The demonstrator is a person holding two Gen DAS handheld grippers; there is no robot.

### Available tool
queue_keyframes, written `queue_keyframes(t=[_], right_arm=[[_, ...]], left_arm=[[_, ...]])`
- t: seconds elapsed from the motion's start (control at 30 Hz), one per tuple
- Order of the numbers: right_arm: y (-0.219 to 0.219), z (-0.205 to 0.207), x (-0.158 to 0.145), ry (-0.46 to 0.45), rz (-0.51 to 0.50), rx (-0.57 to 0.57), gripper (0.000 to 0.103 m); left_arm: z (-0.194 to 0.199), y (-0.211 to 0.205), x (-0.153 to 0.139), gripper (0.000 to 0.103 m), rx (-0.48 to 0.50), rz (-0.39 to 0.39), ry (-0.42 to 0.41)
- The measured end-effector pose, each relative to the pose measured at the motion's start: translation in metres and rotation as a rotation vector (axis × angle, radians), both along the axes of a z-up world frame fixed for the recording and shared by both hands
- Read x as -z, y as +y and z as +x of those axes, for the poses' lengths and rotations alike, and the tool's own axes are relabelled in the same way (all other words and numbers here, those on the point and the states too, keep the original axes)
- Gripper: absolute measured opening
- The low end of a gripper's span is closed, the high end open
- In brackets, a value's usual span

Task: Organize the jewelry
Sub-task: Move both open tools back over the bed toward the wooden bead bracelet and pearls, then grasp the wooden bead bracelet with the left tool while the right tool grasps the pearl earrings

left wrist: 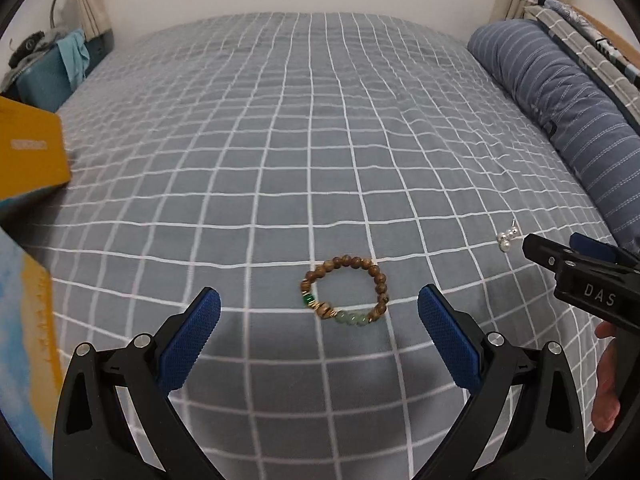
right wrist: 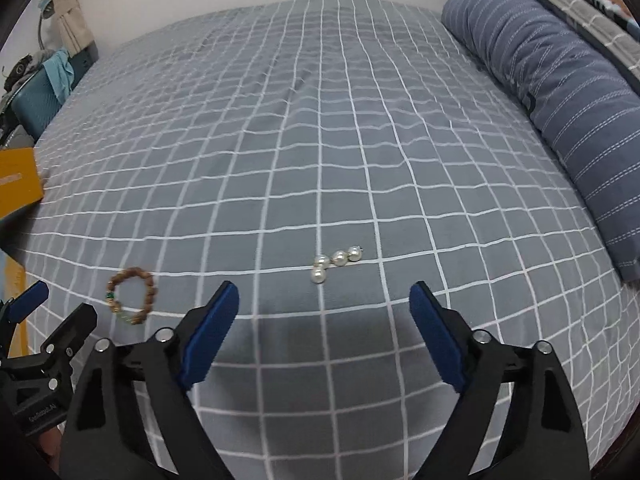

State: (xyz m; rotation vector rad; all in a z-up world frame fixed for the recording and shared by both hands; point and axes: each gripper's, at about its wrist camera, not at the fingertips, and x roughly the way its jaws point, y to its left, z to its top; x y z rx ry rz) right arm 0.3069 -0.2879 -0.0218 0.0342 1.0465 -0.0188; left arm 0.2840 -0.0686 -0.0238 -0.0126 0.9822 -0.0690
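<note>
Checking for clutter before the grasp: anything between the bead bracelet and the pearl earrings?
Nothing. In the right wrist view only bare checked bedsheet lies between the bead bracelet and the pearl earrings; the left wrist view agrees.

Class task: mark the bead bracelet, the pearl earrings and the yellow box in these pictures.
bead bracelet point(left wrist: 379, 280): left wrist view, brown beads on its right side.
pearl earrings point(right wrist: 339, 258): right wrist view, a middle pearl.
yellow box point(left wrist: 28, 160): left wrist view, its top face.
</note>
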Motion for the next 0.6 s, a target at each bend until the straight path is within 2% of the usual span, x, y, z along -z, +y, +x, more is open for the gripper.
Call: queue_keyframes(t=[0.3, 0.6], right_arm=[[-0.020, 0.032, 0.031, 0.054, 0.028, 0.040, 0.069], [-0.022, 0.043, 0.038, 0.062, 0.053, 0.075, 0.049]], left_arm=[[0.021, -0.010, 0.030, 0.097, 0.012, 0.022, 0.032], [0.031, -0.011, 0.043, 0.097, 0.009, 0.012, 0.048]])
